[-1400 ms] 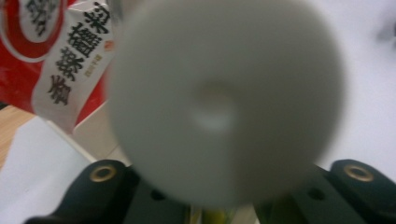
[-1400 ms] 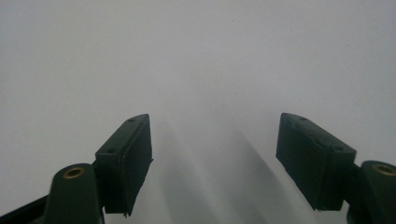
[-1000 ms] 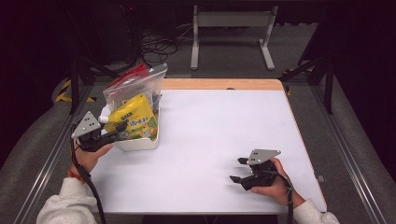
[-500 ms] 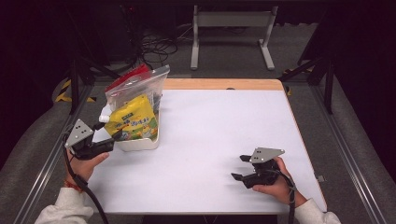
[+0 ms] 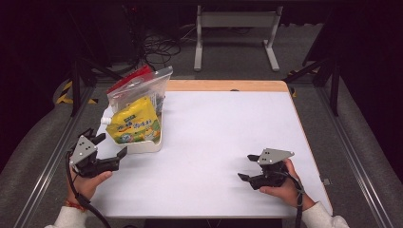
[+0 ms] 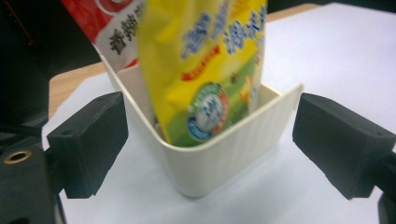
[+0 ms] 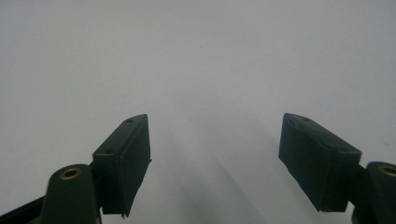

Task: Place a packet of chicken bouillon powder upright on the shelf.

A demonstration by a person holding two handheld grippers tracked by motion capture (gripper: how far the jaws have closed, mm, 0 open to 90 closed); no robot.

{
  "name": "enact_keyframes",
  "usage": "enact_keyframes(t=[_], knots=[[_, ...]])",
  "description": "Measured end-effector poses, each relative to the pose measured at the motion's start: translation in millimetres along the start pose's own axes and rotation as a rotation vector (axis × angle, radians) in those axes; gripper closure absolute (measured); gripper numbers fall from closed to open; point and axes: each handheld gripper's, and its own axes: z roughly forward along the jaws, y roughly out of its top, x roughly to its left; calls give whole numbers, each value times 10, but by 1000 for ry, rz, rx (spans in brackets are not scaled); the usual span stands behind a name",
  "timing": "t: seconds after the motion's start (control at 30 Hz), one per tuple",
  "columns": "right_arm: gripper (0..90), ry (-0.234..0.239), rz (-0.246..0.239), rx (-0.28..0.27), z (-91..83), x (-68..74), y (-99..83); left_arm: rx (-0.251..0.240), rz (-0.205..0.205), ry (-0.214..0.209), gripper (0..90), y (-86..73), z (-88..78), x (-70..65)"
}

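Left tool (image 5: 110,147) drawn back from cream bin (image 5: 142,144), jaws just opened, empty; right tool (image 5: 247,167) apart; white tabletop (image 5: 223,142), dim room.

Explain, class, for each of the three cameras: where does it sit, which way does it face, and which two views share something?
High view: above the person's side, facing forward and down on the table; both hands, left gripper, right gripper.
Left gripper view: rides that gripper, facing the cream bin and yellow pouch; open jaws.
Right gripper view: faces bare tabletop; open jaws.
High and left gripper views share bin and pouch.

Blurred, unreadable blue characters on the yellow pouch (image 6: 205,70); white ones on the red packet (image 6: 105,21).
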Motion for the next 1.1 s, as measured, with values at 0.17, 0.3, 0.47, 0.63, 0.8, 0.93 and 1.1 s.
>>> enact_keyframes(t=[0.17, 0.3, 0.47, 0.63, 0.8, 0.93, 1.1], knots=[[240, -16, -4, -2, -12, -6, 4, 14, 24, -13, 83, -25, -5, -109], [228, -33, -7, -4, -25, -9, 8, 11, 30, -38, 83, -52, -9, -210], [200, -65, -13, -6, -51, -19, 6, 0, 51, -79, 83, -61, 9, -355], [163, -104, -15, -9, -111, -33, -6, 43, 86, -141, 83, -98, 107, -556], [149, -135, -24, -8, -164, -37, -44, 78, 131, -184, 80, -102, 176, -723], [139, -143, -14, -17, -222, -57, -81, 105, 150, -226, 80, -122, 242, -870], [115, -158, 2, -18, -267, -70, -150, 145, 175, -268, 77, -144, 337, -994]])
